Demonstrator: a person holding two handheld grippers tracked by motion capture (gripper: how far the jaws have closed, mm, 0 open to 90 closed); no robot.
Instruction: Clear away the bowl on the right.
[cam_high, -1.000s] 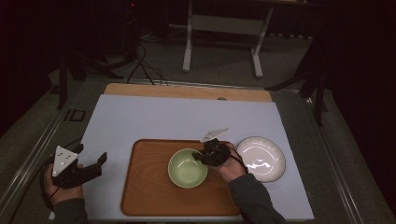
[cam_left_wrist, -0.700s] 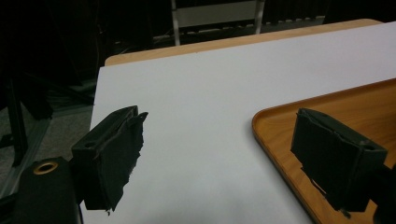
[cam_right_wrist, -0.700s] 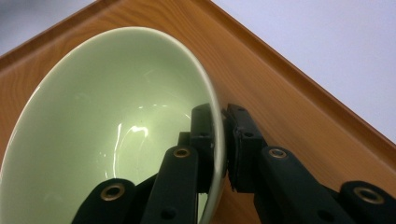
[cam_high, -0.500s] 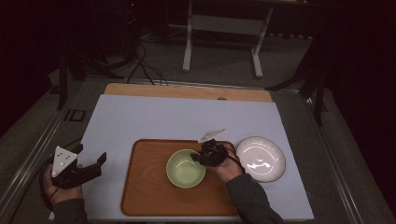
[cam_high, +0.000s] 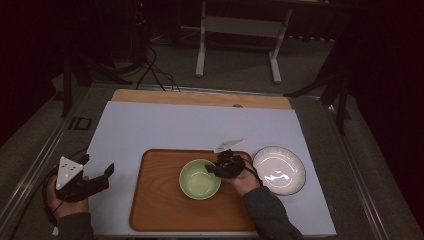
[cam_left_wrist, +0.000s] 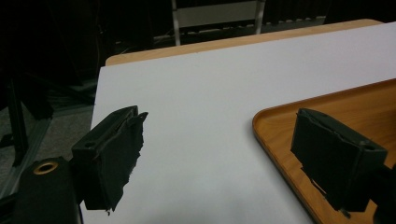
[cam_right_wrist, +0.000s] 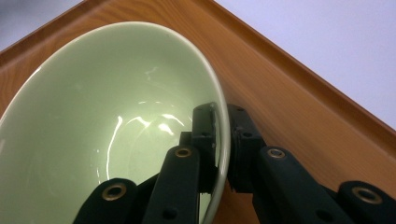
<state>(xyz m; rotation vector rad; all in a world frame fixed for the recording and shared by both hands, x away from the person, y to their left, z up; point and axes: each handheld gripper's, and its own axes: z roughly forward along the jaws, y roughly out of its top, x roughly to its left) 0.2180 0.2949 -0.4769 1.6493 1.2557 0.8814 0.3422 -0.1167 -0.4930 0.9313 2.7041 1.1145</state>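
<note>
Right gripper (cam_high: 216, 169) clamped on the rim of the green bowl (cam_high: 199, 178), centre of the wooden tray (cam_high: 155, 200). Left gripper (cam_high: 97, 172), lower left, jaws wide apart, holding nothing.

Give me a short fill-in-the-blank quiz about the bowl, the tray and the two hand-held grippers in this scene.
1. The right hand-held gripper is clamped on the rim of the ____ bowl.
2. The bowl sits on a wooden ____.
3. The white plate lies to the ____ of the tray in the high view.
4. The left hand-held gripper has its jaws ____.

Missing words: green; tray; right; open
</note>
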